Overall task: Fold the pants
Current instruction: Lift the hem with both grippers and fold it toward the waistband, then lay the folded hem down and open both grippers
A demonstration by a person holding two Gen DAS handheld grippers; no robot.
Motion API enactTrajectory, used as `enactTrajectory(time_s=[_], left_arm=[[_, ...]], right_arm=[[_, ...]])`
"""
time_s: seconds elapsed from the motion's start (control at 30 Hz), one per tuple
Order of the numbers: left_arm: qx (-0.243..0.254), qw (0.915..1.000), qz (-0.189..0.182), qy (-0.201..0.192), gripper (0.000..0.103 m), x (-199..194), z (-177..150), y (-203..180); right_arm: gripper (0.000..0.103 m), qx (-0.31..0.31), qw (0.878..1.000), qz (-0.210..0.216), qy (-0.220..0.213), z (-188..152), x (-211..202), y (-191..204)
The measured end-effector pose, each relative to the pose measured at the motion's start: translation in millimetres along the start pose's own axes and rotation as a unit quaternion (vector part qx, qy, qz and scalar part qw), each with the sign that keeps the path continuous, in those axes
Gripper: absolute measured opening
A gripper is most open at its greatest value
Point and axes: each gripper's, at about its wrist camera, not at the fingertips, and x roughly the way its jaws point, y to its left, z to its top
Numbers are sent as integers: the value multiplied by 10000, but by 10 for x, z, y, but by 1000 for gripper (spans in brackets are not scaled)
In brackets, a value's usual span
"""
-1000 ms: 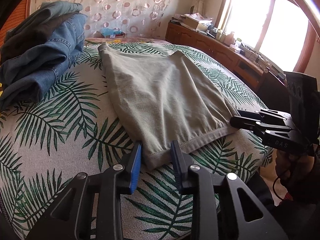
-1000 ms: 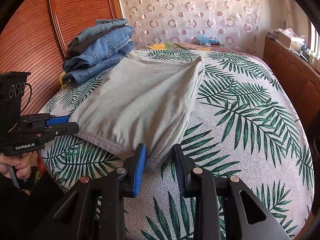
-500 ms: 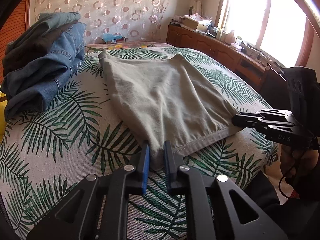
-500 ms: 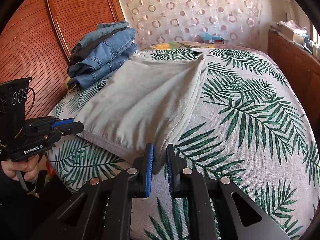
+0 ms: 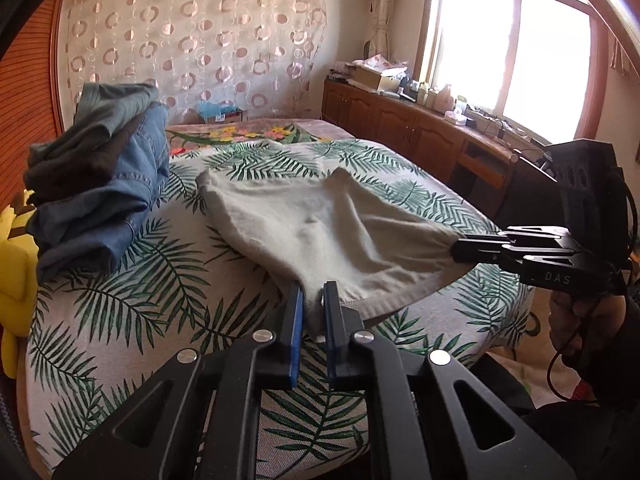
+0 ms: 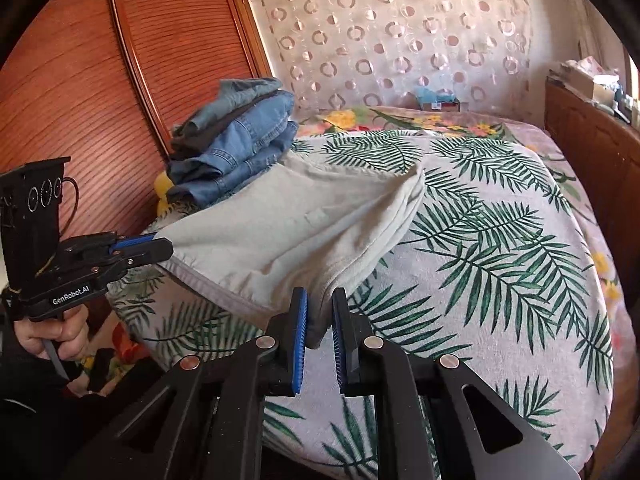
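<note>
While one pair of pale grey pants (image 5: 320, 224) is lying spread across the middle of the bed (image 5: 132, 320), two grippers are clamping its near hem: the left gripper (image 5: 311, 300) is pinching one hem corner between its blue pads, and the right gripper (image 6: 320, 312) is pinching the other corner, jaws nearly closed on the cloth. Each gripper is also showing in the other's view, the left gripper at the left edge (image 6: 160, 246), the right at the right edge (image 5: 460, 250). The gripped hem is hanging raised off the bedspread, sagging between the two grips, while the far end of the pants is resting on the cover. One stack of folded denim and dark garments (image 5: 100, 184) is sitting on the bed just beside the pants' far left corner, near the reddish wooden headboard (image 6: 100, 92). One yellow soft item (image 5: 16, 280) is lying beside that stack. One long wooden cabinet (image 5: 408, 132), cluttered with boxes and bottles, is standing under one bright window (image 5: 512, 52). One patterned curtain (image 5: 192, 52) is hanging behind the bed. Nothing is lying on top of the pants.
</note>
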Motion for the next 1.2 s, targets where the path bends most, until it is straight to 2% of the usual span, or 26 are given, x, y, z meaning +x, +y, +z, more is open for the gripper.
enactTrajectory(time_s=[0.27, 0.47, 0.67, 1.2], left_arm=[[137, 9992, -83, -370, 10, -273, 196, -142], [193, 9989, -109, -420, 10, -291, 261, -164], [110, 9993, -73, -335, 10, -163, 284, -103], [43, 9994, 262, -210, 10, 423, 796, 256]], right_arm=[[11, -142, 9995, 55, -270, 71, -288, 79], [7, -315, 9985, 28, -442, 104, -389, 143], [6, -468, 9982, -117, -361, 108, -237, 155], [6, -514, 9969, -505, -331, 695, 345, -102]])
